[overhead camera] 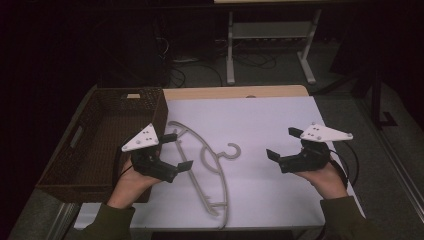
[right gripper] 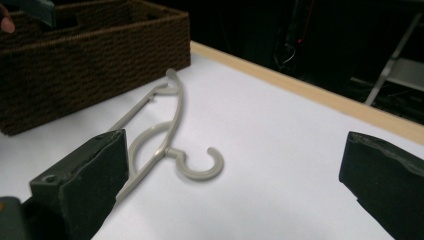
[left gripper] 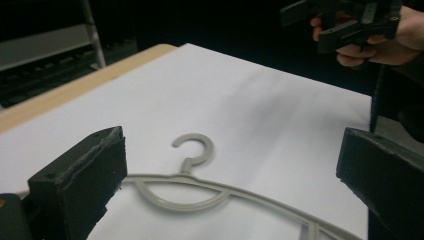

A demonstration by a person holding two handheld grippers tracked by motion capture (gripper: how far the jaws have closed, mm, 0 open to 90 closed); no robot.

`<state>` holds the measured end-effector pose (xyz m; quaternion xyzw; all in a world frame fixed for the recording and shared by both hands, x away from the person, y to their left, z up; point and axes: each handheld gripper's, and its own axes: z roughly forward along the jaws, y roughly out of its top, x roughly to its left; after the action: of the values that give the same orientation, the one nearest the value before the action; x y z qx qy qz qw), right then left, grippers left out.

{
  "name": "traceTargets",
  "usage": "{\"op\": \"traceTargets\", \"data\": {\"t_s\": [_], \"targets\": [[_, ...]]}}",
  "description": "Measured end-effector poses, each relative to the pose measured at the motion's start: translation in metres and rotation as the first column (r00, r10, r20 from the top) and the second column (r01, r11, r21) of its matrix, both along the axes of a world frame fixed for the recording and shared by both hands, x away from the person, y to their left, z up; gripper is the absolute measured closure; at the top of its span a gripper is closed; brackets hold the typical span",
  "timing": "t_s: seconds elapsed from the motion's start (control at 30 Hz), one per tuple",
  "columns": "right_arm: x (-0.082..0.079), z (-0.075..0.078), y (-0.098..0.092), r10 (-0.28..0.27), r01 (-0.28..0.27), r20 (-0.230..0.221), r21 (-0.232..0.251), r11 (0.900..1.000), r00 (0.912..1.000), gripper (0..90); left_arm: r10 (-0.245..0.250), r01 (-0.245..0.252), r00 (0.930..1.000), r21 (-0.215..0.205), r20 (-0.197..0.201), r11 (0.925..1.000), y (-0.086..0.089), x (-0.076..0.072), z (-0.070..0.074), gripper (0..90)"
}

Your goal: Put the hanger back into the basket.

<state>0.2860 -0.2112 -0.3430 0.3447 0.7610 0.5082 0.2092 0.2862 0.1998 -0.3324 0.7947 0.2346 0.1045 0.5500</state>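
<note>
Hanger (overhead camera: 212,167) lies flat on the white counter (overhead camera: 270,190), its hook (overhead camera: 231,150) pointing toward three o'clock, the basket (overhead camera: 102,145) just beside it at nine o'clock. It looks light, stiff, thin and probably slick plastic, so the shoulder arm near the neck seems the best hold. Left gripper (overhead camera: 181,150) hovers released beside it; right gripper (overhead camera: 282,144) is released, apart.

A grey plastic hanger (overhead camera: 210,165) lies flat on the white counter (overhead camera: 270,120), left of its middle. Its curved bar runs from far left, by the basket's (overhead camera: 100,135) corner, down to the near edge, and its open hook (overhead camera: 231,150) points right. In the gripper views nothing touches it; it rests free on the sheet.
</note>
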Motion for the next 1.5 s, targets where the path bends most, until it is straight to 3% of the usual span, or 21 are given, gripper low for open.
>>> {"op": "traceTargets", "data": {"t_s": [0.23, 0.43, 0.5, 0.7, 0.73, 0.77, 0.8, 0.83, 0.87, 0.93, 0.97, 1.0, 1.03, 1.1, 1.13, 1.17, 1.23, 1.27, 1.3, 1.47, 1.5], "targets": [[0.004, -0.017, 0.016, 0.044, -0.047, -0.056, -0.055, 0.997, 0.9975, 0.0, -0.025, 0.029, 0.9977, 0.059, -0.063, 0.9978, -0.016, 0.0, -0.027, 0.0], [0.005, -0.029, 0.03, 0.076, -0.084, -0.088, -0.093, 0.992, 0.9932, 0.0, -0.017, 0.025, 0.9958, 0.086, -0.09, 0.996, -0.018, -0.002, -0.046, 0.0], [0.006, -0.034, 0.038, 0.099, -0.111, -0.113, -0.104, 0.988, 0.9886, 3.2, -0.02, 0.031, 0.9945, 0.104, -0.103, 0.9941, -0.019, -0.003, -0.055, 0.0], [0.008, -0.042, 0.051, 0.138, -0.158, -0.167, -0.119, 0.98, 0.9764, 14.2, -0.001, 0.014, 0.9949, 0.125, -0.101, 0.9921, -0.018, -0.004, -0.062, 0.0], [0.01, -0.046, 0.057, 0.153, -0.18, -0.204, -0.118, 0.977, 0.9669, 20.5, 0.007, 0.005, 0.995, 0.123, -0.099, 0.9924, -0.016, -0.004, -0.062, 0.0], [0.01, -0.046, 0.057, 0.153, -0.18, -0.204, -0.118, 0.977, 0.9669, 20.5, 0.015, -0.004, 0.9951, 0.113, -0.098, 0.9936, -0.016, -0.004, -0.063, 0.0], [0.01, -0.048, 0.061, 0.172, -0.201, -0.218, -0.123, 0.972, 0.9607, 25.1, 0.019, -0.008, 0.9951, 0.112, -0.097, 0.9937, -0.015, -0.003, -0.063, 0.0], [0.008, -0.051, 0.07, 0.171, -0.209, -0.241, -0.142, 0.968, 0.9553, 39.6, 0.023, -0.012, 0.9952, 0.114, -0.095, 0.9935, -0.014, -0.003, -0.063, 0.0], [0.008, -0.052, 0.074, 0.184, -0.224, -0.253, -0.141, 0.964, 0.9498, 46.7, 0.023, -0.012, 0.9951, 0.117, -0.096, 0.9931, -0.014, -0.003, -0.064, 0.0], [0.008, -0.053, 0.078, 0.199, -0.241, -0.258, -0.141, 0.96, 0.9453, 52.8, 0.026, -0.015, 0.995, 0.115, -0.096, 0.9933, -0.014, -0.002, -0.064, 0.0], [0.007, -0.055, 0.088, 0.224, -0.272, -0.282, -0.145, 0.951, 0.9329, 65.3, 0.031, -0.02, 0.9946, 0.113, -0.099, 0.9934, -0.014, -0.002, -0.066, 0.0], [0.007, -0.055, 0.088, 0.224, -0.272, -0.282, -0.145, 0.951, 0.9329, 65.3, 0.031, -0.02, 0.9946, 0.113, -0.099, 0.9934, -0.014, -0.002, -0.066, 0.0], [0.007, -0.057, 0.094, 0.235, -0.287, -0.293, -0.148, 0.946, 0.9267, 70.8, 0.033, -0.021, 0.9943, 0.111, -0.102, 0.9936, -0.014, -0.002, -0.066, 0.0], [0.006, -0.062, 0.106, 0.262, -0.323, -0.322, -0.153, 0.934, 0.9096, 78.5, 0.033, -0.02, 0.9943, 0.121, -0.102, 0.9924, -0.014, -0.002, -0.067, 0.0], [0.005, -0.068, 0.118, 0.284, -0.356, -0.345, -0.165, 0.92, 0.8944, 86.4, 0.034, -0.021, 0.9941, 0.122, -0.104, 0.9923, -0.014, -0.001, -0.067, 0.0], [0.005, -0.068, 0.118, 0.284, -0.356, -0.345, -0.165, 0.92, 0.8944, 86.4, 0.034, -0.021, 0.9941, 0.122, -0.104, 0.9923, -0.014, -0.001, -0.067, 0.0], [0.004, -0.074, 0.128, 0.296, -0.379, -0.375, -0.171, 0.909, 0.8784, 89.3, 0.037, -0.024, 0.9938, 0.122, -0.105, 0.9922, -0.014, -0.001, -0.067, 0.0], [0.004, -0.08, 0.137, 0.304, -0.399, -0.394, -0.184, 0.898, 0.8674, 89.4, 0.039, -0.026, 0.9935, 0.123, -0.107, 0.9921, -0.013, -0.001, -0.068, 0.0], [0.004, -0.08, 0.137, 0.304, -0.399, -0.394, -0.184, 0.898, 0.8674, 89.4, 0.039, -0.026, 0.9935, 0.123, -0.107, 0.9921, -0.013, -0.001, -0.068, 0.0], [0.0, -0.09, 0.153, 0.327, -0.444, -0.403, -0.241, 0.863, 0.8547, 89.5, 0.045, -0.031, 0.9933, 0.122, -0.107, 0.9921, -0.013, -0.001, -0.068, 0.0], [0.0, -0.09, 0.153, 0.327, -0.444, -0.403, -0.241, 0.863, 0.8547, 89.5, 0.045, -0.031, 0.9933, 0.122, -0.107, 0.9921, -0.013, -0.001, -0.068, 0.0]]}}
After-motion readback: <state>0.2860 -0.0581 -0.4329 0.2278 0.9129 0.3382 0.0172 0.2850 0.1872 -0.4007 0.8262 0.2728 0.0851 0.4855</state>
